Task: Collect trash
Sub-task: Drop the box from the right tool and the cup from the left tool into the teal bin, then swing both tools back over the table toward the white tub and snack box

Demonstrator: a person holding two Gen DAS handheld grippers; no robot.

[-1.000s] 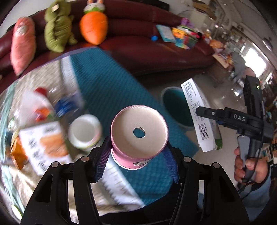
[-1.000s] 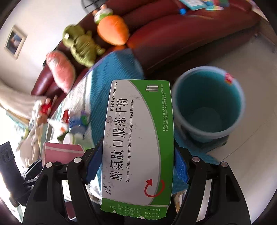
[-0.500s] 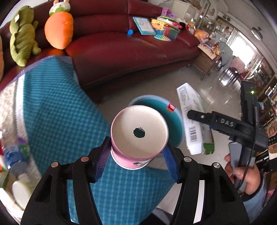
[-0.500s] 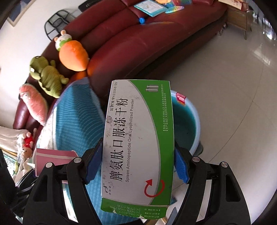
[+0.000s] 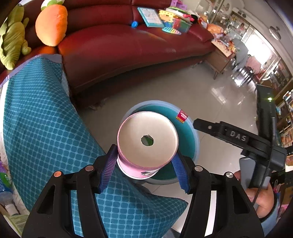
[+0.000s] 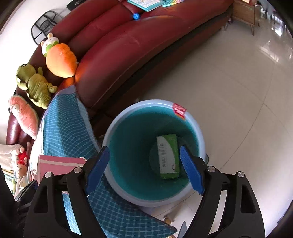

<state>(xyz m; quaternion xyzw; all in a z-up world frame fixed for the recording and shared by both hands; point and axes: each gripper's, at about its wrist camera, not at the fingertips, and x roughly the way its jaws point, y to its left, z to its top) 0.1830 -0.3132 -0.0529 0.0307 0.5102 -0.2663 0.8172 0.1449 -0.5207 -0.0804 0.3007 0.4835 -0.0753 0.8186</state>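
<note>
My left gripper is shut on a pink paper cup, held bottom up, with a small hole in its white base. The cup hangs over the near rim of a blue trash bin on the floor. My right gripper hovers above the same bin; its jaws are opening and nothing is between them. A green and white medicine box lies on the bin's bottom. In the right wrist view the pink cup shows at the left edge. A hand holds the right gripper, seen in the left wrist view.
A table with a teal checked cloth stands left of the bin. Behind is a dark red sofa with plush toys and books. Pale tiled floor spreads to the right. A wooden side table stands beyond the sofa's end.
The medicine box has left the right gripper and now lies in the bin. Both grippers moved from over the table to above the bin; the left still grips the cup.
</note>
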